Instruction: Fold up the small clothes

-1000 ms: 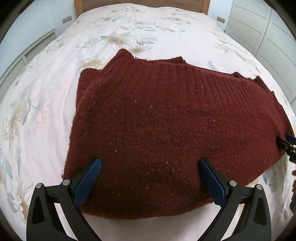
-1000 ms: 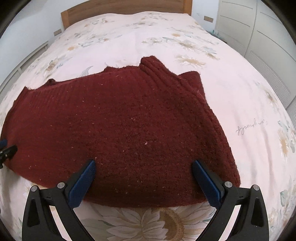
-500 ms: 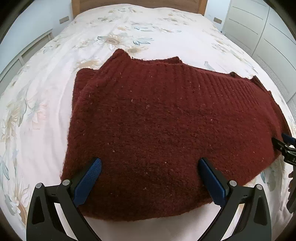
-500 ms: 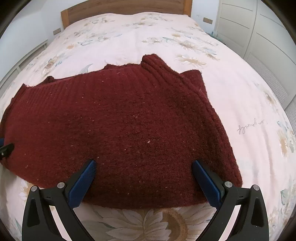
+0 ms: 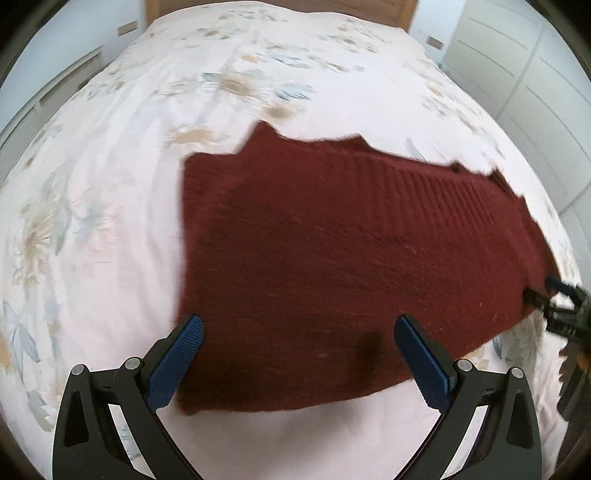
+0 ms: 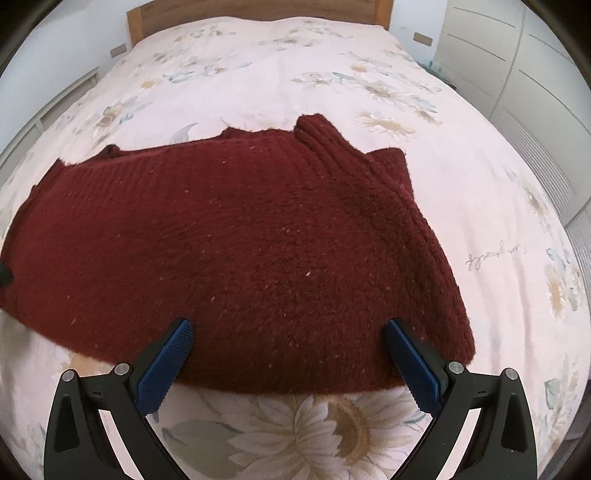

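Observation:
A dark red knitted sweater (image 5: 351, 258) (image 6: 236, 251) lies flat across the floral bedspread, folded into a wide band with its ribbed collar at the far edge. My left gripper (image 5: 299, 354) hovers open over the sweater's near left corner, with nothing between its blue pads. My right gripper (image 6: 288, 354) stands open above the near right edge, also holding nothing. In the left wrist view, the right gripper's tip (image 5: 557, 306) shows at the sweater's right end. The left wrist view is motion-blurred.
The bed (image 6: 258, 74) has a pale flowered cover and a wooden headboard (image 6: 258, 11) at the far end. White wardrobe doors (image 6: 535, 74) line the right side. A white wall unit (image 5: 55, 96) runs along the left.
The left gripper has swung leftward and pulled back, so the sweater now sits further right in its view. The right gripper has backed off slightly. Both stay open.

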A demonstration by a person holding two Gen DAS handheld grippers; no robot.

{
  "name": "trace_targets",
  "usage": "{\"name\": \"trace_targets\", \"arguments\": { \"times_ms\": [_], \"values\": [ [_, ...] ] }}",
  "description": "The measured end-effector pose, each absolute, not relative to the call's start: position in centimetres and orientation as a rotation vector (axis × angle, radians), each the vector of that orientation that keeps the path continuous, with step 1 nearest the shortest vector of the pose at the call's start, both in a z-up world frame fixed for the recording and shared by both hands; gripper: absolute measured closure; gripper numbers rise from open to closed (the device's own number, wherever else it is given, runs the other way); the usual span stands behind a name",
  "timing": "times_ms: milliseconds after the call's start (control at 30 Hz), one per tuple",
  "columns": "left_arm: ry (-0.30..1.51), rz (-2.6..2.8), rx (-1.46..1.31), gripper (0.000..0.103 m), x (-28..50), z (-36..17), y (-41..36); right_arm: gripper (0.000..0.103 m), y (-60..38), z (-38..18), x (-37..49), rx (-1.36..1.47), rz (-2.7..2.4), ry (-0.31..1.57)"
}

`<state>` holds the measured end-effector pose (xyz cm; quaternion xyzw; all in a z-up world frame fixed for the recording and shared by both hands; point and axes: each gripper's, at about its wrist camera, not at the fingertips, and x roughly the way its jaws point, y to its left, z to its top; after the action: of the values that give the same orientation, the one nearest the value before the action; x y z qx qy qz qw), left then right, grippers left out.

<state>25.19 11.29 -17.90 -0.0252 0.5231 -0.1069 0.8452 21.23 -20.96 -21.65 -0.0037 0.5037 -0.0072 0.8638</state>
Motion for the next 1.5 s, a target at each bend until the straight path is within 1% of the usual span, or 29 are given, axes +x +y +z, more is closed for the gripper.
{"name": "trace_targets", "arguments": {
  "times_ms": [167,300,433,500,667,833,933,967,1000,1033,1100,1133,1167,1200,1300,1433,1500],
  "values": [
    [1.13,-0.154,-0.123,0.001,26.3,-17.0,15.7,0.0,-20.9,-21.2,20.1,-0.022,0.0,1.065],
    [1.196,-0.14,-0.233,0.001,27.3,-18.7,18.3,0.0,-21.5,-21.3,19.0,-0.004,0.001,1.085],
    [1.246,-0.145,-0.308,0.001,28.1,-20.9,19.3,0.0,-22.5,-21.2,18.2,0.019,-0.017,1.097],
    [1.274,-0.156,-0.308,0.001,28.5,-22.1,18.8,0.0,-22.9,-21.0,18.0,0.021,-0.029,1.1],
    [1.254,-0.179,-0.292,0.001,28.8,-22.3,17.7,0.0,-24.1,-20.6,17.7,0.031,-0.062,1.096],
    [1.282,-0.229,-0.304,0.001,29.6,-22.9,16.2,0.0,-24.4,-20.4,17.5,0.053,-0.065,1.089],
    [1.302,-0.269,-0.299,0.003,29.3,-23.0,15.5,0.0,-24.6,-20.4,17.1,0.064,-0.058,1.089],
    [1.305,-0.274,-0.286,0.01,29.2,-23.0,15.1,0.0,-24.6,-20.4,17.1,0.067,-0.056,1.089],
    [1.305,-0.294,-0.289,0.026,29.2,-22.9,14.8,0.0,-24.7,-20.4,17.0,0.07,-0.055,1.09],
    [1.306,-0.307,-0.294,0.032,29.2,-22.6,14.5,0.0,-24.8,-20.4,16.9,0.071,-0.056,1.091],
    [1.287,-0.313,-0.286,0.053,29.0,-21.8,14.2,0.0,-25.1,-20.3,16.5,0.075,-0.059,1.093],
    [1.276,-0.314,-0.285,0.061,28.9,-21.4,14.0,0.0,-25.4,-20.3,16.4,0.079,-0.06,1.094],
    [1.264,-0.324,-0.282,0.073,28.7,-21.0,13.8,0.0,-25.6,-20.2,16.2,0.085,-0.062,1.095],
    [1.254,-0.313,-0.26,0.076,28.5,-20.4,13.5,0.0,-25.8,-20.0,16.0,0.091,-0.063,1.094],
    [1.22,-0.313,-0.234,0.08,28.4,-18.6,12.6,0.0,-26.6,-19.5,15.6,0.101,-0.069,1.082],
    [1.197,-0.366,-0.252,0.081,28.1,-15.5,11.1,0.0,-27.7,-18.7,15.1,0.124,-0.076,1.061],
    [1.18,-0.398,-0.213,0.082,28.3,-13.7,9.2,0.0,-28.5,-18.2,14.8,0.141,-0.081,1.049]
  ]
}}
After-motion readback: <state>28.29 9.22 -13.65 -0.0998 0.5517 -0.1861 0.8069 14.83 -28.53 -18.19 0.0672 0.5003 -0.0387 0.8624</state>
